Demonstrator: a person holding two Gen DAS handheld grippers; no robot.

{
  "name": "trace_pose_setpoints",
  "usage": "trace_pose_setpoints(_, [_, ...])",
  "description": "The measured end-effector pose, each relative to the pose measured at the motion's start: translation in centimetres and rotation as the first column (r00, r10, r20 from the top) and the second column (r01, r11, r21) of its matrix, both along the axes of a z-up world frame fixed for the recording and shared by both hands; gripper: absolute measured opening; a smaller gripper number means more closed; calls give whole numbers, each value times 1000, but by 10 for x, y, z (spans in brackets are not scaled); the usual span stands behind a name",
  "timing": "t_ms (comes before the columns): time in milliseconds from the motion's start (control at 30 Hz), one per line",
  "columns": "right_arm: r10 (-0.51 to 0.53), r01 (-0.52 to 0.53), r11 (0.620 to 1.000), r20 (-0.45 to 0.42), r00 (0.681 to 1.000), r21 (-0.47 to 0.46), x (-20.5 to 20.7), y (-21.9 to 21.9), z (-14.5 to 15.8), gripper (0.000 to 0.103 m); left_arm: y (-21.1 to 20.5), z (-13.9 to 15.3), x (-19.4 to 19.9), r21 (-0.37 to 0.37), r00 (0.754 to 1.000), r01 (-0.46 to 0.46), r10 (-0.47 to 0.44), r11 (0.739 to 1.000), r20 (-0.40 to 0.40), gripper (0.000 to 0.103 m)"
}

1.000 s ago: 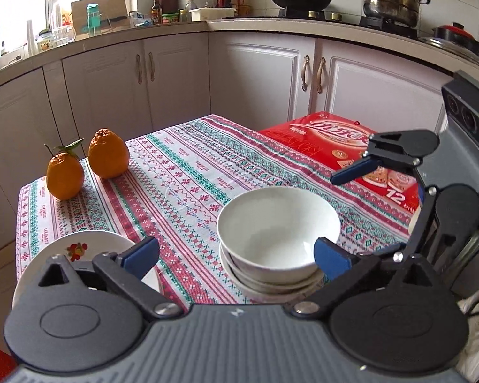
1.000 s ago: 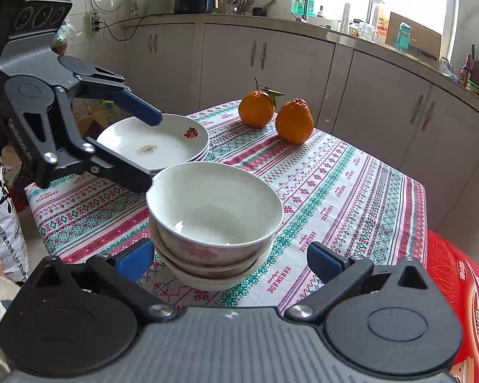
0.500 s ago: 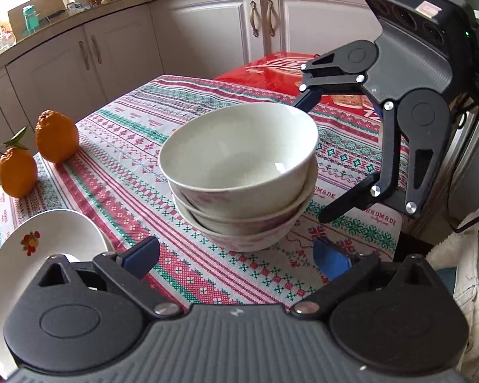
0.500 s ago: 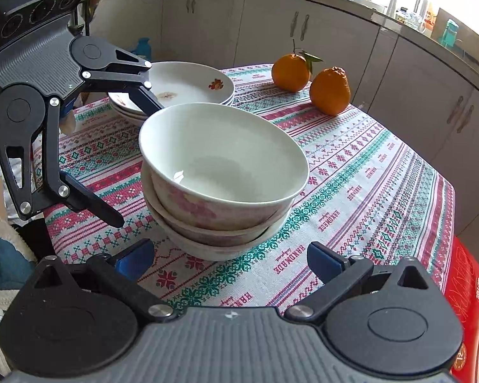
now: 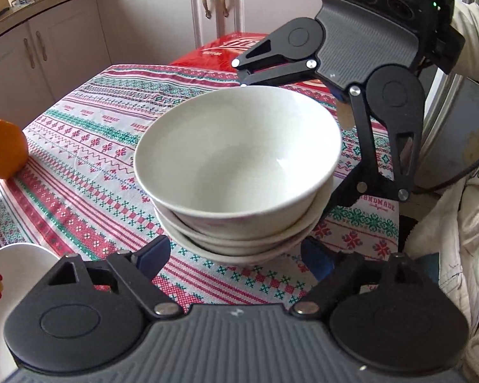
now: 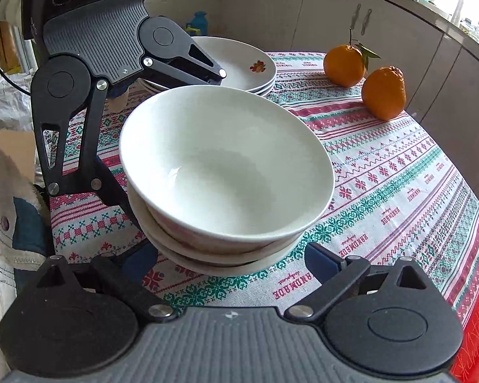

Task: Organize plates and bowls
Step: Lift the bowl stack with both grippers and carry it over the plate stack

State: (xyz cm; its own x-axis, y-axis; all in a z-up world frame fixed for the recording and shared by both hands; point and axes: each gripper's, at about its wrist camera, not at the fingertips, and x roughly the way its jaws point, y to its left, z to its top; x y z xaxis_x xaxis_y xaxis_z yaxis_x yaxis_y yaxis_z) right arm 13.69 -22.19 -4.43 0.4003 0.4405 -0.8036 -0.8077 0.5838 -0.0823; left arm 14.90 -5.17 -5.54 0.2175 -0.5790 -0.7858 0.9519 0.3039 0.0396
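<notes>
Setting: a home kitchen. Indicators: cream base cabinets [image 5: 163, 32] with metal handles under a curved counter [image 6: 431, 12] carrying bottles and jars by a bright window; a table with a patterned tablecloth [image 6: 399, 191] holding oranges [image 6: 383, 92] and stacked crockery.

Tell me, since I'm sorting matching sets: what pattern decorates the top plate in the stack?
A small red-and-orange floral motif on the white top plate, clearest in the right wrist view.

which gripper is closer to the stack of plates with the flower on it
Left. The left gripper sits between the bowl stack and the plates; the right gripper is on the bowls' opposite side, farther off.
</notes>
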Motion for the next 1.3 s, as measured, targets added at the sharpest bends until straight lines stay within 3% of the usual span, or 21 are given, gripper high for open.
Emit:
trace_pose_setpoints(367, [59,-59,998,-37,998,6,7,2,4,89,-4,4,9,-4,998,58,-58,998,-30,83])
trace_pose_setpoints(833, [54,-53,999,-53,997,8,5,4,8,88,-7,7,12,12,996,73,-73,997,-46,82])
trace_pose_setpoints(1300, [119,-119,993,22,993,-10,13,37,45,88,33,45,7,-17,999,-4,5,1000,40,82])
